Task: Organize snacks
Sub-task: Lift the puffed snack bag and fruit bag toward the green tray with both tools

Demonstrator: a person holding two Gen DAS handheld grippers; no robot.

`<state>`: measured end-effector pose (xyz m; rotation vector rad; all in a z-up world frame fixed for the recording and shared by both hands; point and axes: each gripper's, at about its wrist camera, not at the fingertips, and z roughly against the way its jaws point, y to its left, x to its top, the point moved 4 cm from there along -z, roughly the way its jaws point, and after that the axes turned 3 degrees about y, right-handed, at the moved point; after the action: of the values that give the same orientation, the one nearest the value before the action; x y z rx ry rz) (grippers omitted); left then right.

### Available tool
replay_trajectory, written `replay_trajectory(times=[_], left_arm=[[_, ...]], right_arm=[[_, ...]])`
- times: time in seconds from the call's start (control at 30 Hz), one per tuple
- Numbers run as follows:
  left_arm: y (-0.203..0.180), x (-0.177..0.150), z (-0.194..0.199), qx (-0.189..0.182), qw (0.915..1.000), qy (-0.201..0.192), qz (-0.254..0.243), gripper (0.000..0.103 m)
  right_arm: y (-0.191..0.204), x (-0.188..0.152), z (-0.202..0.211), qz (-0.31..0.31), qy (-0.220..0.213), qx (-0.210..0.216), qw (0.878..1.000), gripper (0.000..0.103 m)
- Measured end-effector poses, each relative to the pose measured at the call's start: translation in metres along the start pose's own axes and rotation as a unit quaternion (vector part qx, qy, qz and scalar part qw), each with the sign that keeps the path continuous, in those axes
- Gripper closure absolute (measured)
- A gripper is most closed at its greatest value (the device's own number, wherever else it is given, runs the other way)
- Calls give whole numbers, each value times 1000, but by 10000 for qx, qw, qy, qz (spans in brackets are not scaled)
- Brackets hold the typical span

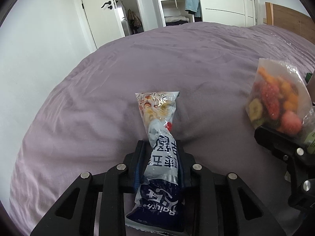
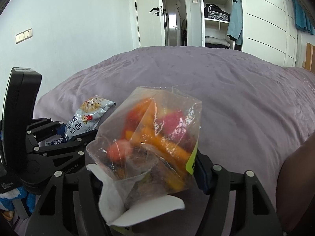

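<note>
- Bed cover (image 1: 177, 63), purple and creased, is lying under and ahead of both grippers and filling most of both views.
- Wardrobe (image 2: 216, 15), white with open shelves, is standing far ahead of the grippers past the far edge of the bed; folded clothes (image 2: 216, 11) are sitting on its shelves and a blue garment (image 2: 235, 19) is hanging at its right side.
- Door (image 1: 98, 5), white with a dark handle, is standing ajar far ahead and to the left of the left gripper.
- Headboard (image 1: 289, 21), wooden, is showing far ahead and to the right of the left gripper.
- Left gripper (image 1: 160, 147), black, is pinching the blue and white snack packet (image 1: 159, 141) about its middle, its jaws pressed in on the wrapper so that it is creasing between them.
- Right gripper (image 2: 146, 169), black, is holding the clear bag of dried fruit (image 2: 155, 137), with the bag sitting between its jaws; the bag is covering the tips, so I cannot tell how tightly they are closing.
- Clear bag of dried fruit is appearing in the left wrist view to the right of the left gripper, raised off the bed cover, with red, orange and green pieces showing through it.
- Blue and white snack packet is reaching forward from the left gripper's tips, its far end resting on the bed cover, its near end running back between the jaws.
</note>
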<state>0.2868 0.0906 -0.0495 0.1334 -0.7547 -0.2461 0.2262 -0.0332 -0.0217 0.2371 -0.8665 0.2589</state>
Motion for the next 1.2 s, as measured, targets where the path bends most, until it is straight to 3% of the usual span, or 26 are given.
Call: replay_trajectory(times=[0.6, 0.83, 1.03, 1.2], left_arm=[[1, 3, 22, 601, 9981, -71, -70, 80], [2, -18, 71, 287, 9989, 148, 346, 80], [-25, -53, 134, -22, 9988, 344, 339, 80], [-58, -72, 191, -209, 9994, 260, 137, 80]], right_arm=[[-12, 4, 37, -301, -298, 163, 9990, 0], [-10, -16, 95, -361, -8, 320, 9988, 0], [-9, -51, 161, -450, 334, 466, 9973, 0], [-21, -83, 218, -454, 511, 240, 9974, 0]])
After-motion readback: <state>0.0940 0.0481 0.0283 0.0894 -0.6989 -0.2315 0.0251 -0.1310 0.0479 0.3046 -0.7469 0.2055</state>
